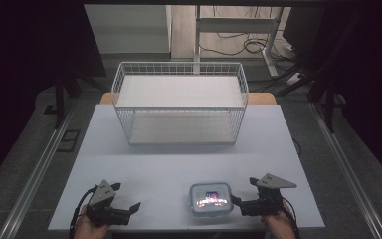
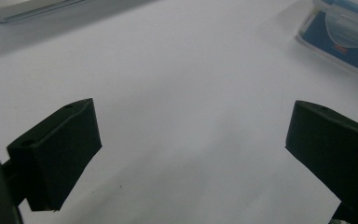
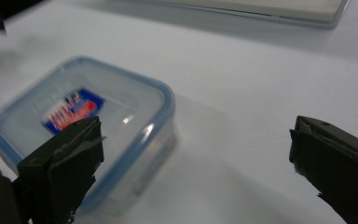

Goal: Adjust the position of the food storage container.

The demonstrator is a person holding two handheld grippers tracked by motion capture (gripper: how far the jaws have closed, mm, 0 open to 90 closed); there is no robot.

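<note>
Clear plastic with a blue rim made up the small lidded container (image 1: 210,198), which sat flat on the white table (image 1: 179,159) near the person's edge, at about five o'clock from the table's middle. Its lid carried a red and blue label and looked fully seated, so it was probably meant to be lifted as one closed piece. Just beside it, at its three o'clock, the right gripper (image 1: 236,200) lay low over the table with its jaws spread wide and nothing between them; in the right gripper view one jaw overlapped the container's near corner (image 3: 121,130) while the other stood well out over bare table, which suggested a line-up for a grasp across the box rather than a hold, though actual contact could not be judged. Well apart at the container's nine o'clock, the left gripper (image 1: 135,205) also stood open and empty, pointed toward the box, whose corner showed at two o'clock in the left gripper view (image 2: 340,32). That mirrored stance seemed to leave either hand free to take or steady it. At twelve o'clock, toward the far edge, a white wire basket (image 1: 179,102) stood upright and empty, its open top a likely destination, though that was only a judgement.
</note>
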